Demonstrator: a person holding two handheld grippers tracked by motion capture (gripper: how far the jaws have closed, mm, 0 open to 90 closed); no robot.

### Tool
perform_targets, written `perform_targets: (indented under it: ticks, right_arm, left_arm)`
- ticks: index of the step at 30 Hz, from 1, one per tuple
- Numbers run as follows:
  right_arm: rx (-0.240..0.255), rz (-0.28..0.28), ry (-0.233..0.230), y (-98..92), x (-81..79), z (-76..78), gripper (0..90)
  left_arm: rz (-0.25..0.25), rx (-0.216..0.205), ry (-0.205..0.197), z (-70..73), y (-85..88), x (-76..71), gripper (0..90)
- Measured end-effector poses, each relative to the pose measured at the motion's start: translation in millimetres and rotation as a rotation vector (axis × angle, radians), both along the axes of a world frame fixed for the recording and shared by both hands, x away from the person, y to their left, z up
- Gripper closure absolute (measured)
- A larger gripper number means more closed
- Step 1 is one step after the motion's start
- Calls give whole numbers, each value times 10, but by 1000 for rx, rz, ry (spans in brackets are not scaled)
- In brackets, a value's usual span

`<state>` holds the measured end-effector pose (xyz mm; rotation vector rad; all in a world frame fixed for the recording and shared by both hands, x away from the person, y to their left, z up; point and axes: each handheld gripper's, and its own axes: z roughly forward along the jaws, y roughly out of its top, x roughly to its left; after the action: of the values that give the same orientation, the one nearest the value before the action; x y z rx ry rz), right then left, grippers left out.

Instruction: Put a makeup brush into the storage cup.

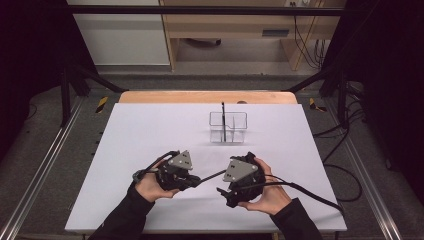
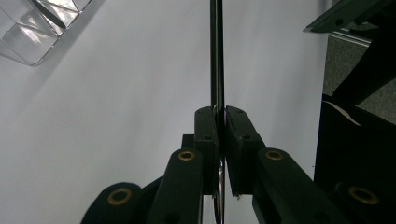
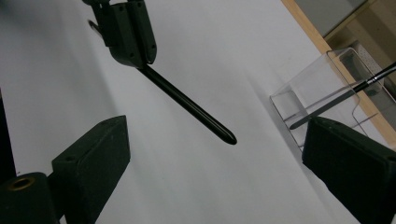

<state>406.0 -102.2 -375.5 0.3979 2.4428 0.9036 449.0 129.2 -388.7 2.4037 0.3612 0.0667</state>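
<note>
Where dark floor surrounds it, white tabletop (image 1: 150,130).

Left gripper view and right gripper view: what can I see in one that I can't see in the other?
The left gripper view looks along the left gripper, whose jaws are shut on a thin black stick.

The right gripper view has the right gripper with its jaws wide apart, the stick's free tip, a second thin brush leaning in the clear holder, and the table's wooden edge.

Both share the white table cover, the black stick and the clear holder.
</note>
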Motion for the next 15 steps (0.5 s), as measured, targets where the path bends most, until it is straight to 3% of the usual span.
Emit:
perform_targets:
  ticks: [7, 15]
  right_arm:
    - [-34, 38, 1, 48, -11, -53, 94]
    - [-96, 72, -32, 102, -32, -55, 115]
  left_arm:
    - [-18, 12, 1, 25, -26, 0, 830]
    - [-43, 20, 9, 31, -43, 7, 830]
